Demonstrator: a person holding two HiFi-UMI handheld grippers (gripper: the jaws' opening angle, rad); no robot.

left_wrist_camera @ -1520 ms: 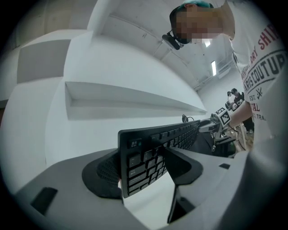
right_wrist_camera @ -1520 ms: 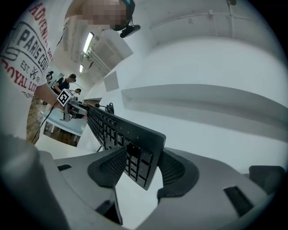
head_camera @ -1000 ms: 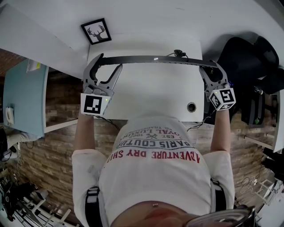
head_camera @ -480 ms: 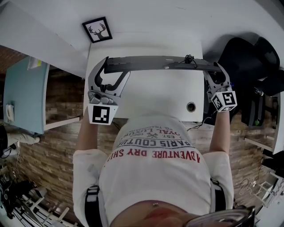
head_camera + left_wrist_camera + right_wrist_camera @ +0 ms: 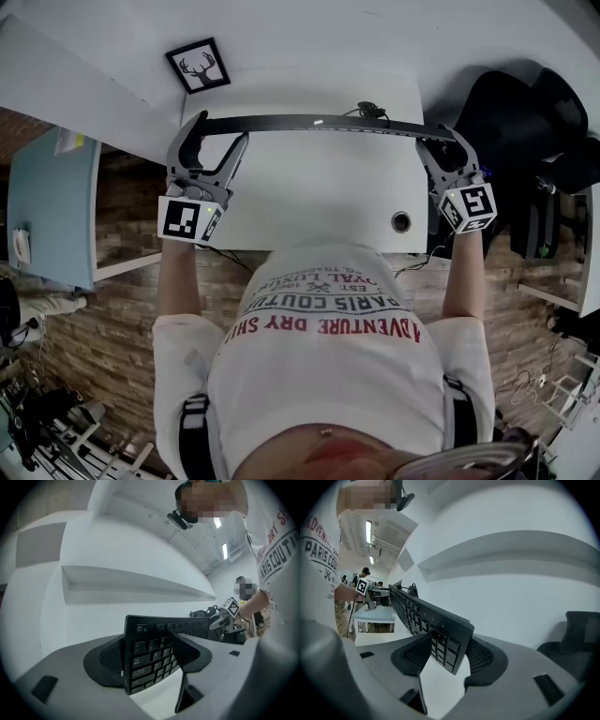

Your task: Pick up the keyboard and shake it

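Left gripper and right gripper each clamp one keyboard end between their jaws. We judge the grips shallow: shaking may twist it loose.

Left gripper: held forward at the person's left, jaws pressed on the left end of the long black keyboard.
Right gripper: level with it, jaws clamped on the opposite end.
Left forearm, right forearm: bare, stretched forward, well apart.
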